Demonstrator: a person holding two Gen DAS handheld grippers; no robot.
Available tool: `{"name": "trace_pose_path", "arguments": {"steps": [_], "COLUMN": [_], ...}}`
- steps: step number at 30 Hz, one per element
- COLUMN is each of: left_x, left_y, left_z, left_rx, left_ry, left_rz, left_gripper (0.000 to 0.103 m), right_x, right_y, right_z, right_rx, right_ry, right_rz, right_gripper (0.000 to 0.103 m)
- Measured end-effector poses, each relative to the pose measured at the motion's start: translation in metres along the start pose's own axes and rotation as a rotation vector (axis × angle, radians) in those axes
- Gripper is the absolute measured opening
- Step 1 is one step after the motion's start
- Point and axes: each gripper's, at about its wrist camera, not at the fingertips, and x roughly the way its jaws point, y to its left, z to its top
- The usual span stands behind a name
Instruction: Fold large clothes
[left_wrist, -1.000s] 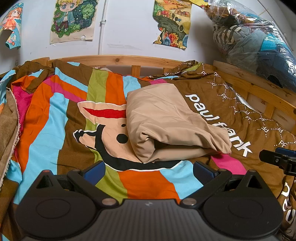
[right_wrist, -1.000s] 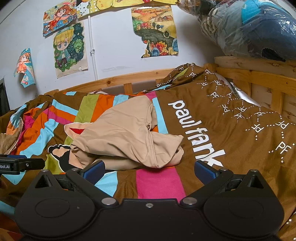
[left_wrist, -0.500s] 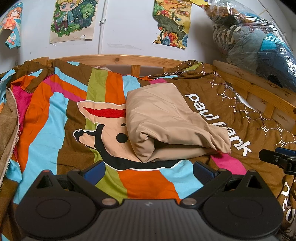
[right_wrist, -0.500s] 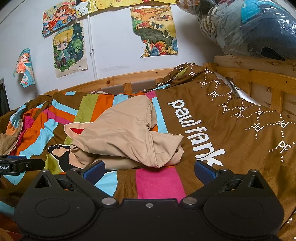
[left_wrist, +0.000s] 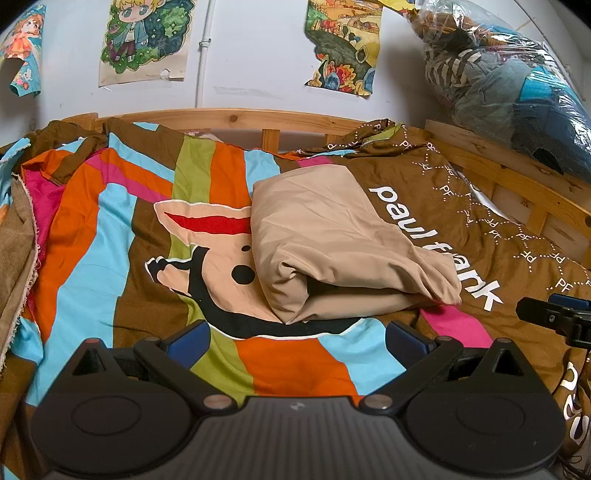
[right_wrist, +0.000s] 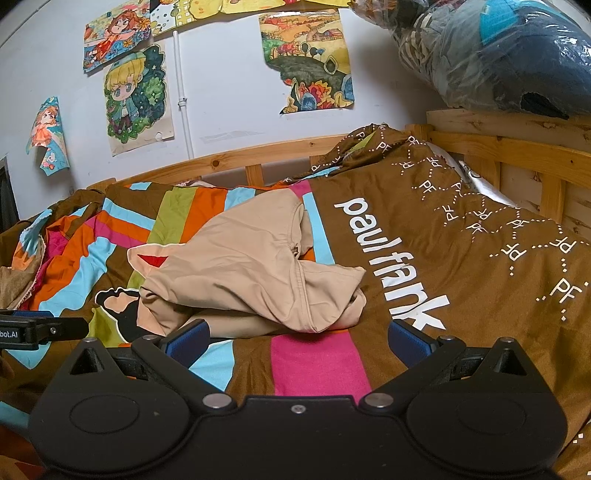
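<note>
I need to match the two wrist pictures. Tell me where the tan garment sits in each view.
Left wrist: the tan garment lies centre, just right of the cartoon face, ahead of the open left gripper.
Right wrist: it lies centre-left, ahead of the open right gripper.
Shared landmark: the white "paul frank" lettering, along the garment's right side.
</note>
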Motion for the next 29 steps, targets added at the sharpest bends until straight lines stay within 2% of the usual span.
{"name": "trace_pose_path", "arguments": {"steps": [10, 16, 29], "left_x": [0.001, -0.003, 0.000], "left_y": [-0.004, -0.011, -0.005], "left_z": [0.001, 0.000, -0.001], "left_rx": [0.039, 0.073, 0.073], "left_ry": [0.024, -0.001, 0.005], "left_rz": [0.009, 0.021, 0.032], "left_gripper": [0.102, 0.102, 0.102], "right_x": [0.000, 0.002, 0.004], "right_y": [-0.001, 0.001, 0.002], "right_z": [-0.001, -0.003, -0.004], "right_rx": [0.002, 0.010, 0.023], "right_ry": [0.002, 0.008, 0.028], "right_rz": [-0.001, -0.009, -0.021], "right_gripper": [0.102, 0.102, 0.102]}}
